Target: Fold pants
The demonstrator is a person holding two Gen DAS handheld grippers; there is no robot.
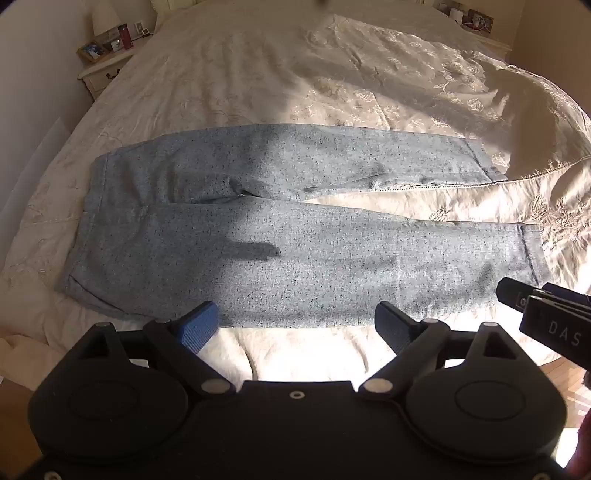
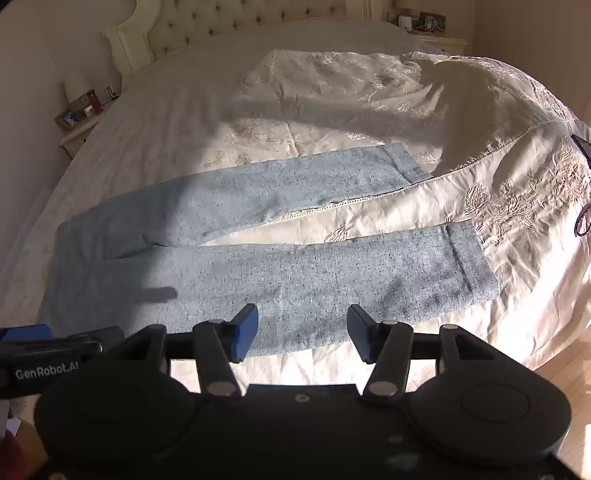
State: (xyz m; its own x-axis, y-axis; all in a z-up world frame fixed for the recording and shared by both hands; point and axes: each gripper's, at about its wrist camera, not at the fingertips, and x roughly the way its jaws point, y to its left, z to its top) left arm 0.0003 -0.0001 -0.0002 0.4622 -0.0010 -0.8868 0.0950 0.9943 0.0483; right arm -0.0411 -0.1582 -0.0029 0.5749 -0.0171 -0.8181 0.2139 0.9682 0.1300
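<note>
Light blue speckled pants (image 1: pixel 280 236) lie flat on the cream bedspread (image 1: pixel 258 74), waistband to the left, both legs running right. The far leg's cuff is partly tucked under a fold of the bedspread. In the right wrist view the same pants (image 2: pixel 295 273) spread across the middle. My left gripper (image 1: pixel 295 325) hovers open over the near edge of the near leg, nothing between its blue pads. My right gripper (image 2: pixel 303 334) is open too, above the near leg's lower edge, holding nothing. Each gripper's body shows at the edge of the other's view.
A folded-back flap of embroidered bedspread (image 2: pixel 461 122) lies over the bed's right side. A nightstand (image 1: pixel 107 62) with a lamp and frames stands at the far left, a tufted headboard (image 2: pixel 221 29) behind. Wooden floor (image 2: pixel 569 373) shows at the near right.
</note>
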